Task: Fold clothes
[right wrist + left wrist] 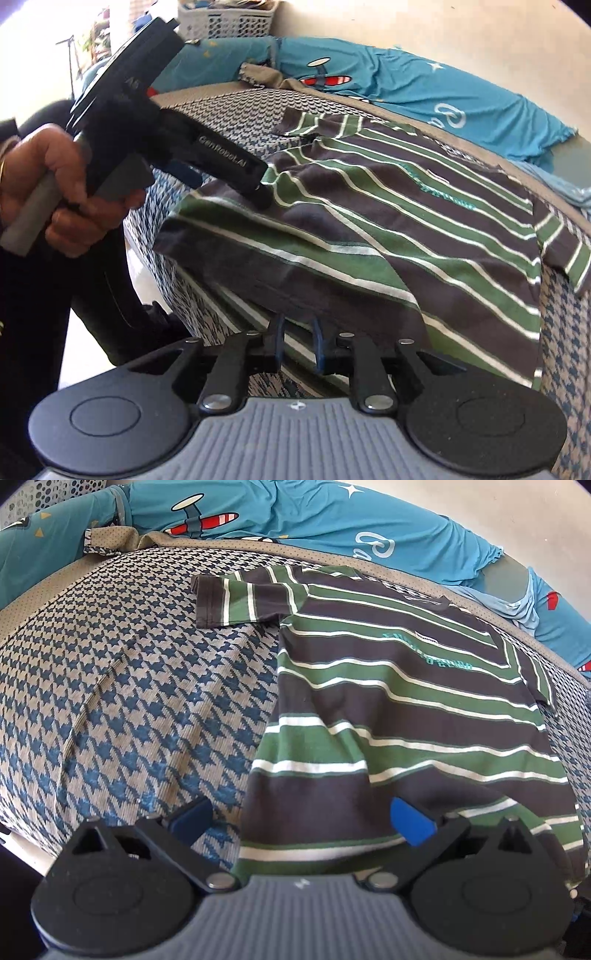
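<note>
Left gripper (303, 821) is held wide open over the near hem of the striped T-shirt (406, 709), nothing gripped. Right gripper (298, 341) is held narrow, nothing visibly clamped. Shirt is spread on the houndstooth bed (129, 686).

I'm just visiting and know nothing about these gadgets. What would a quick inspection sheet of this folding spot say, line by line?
Surface: houndstooth-patterned cover, blue and tan, with a plain tan border at the far edge.
Job's things: striped T-shirt in green, dark grey and white, spread out, one sleeve lying flat to the left, hem rumpled at the near edge.
Clutter: blue aeroplane-print garment bunched behind the shirt.
Grippers: left gripper open, straddling the shirt's near corner; right gripper with a narrow gap, just below the hem, pads not on cloth.
Cables: nothing seen.
Surroundings: a hand holding the left gripper; white laundry basket against a pale wall.
</note>
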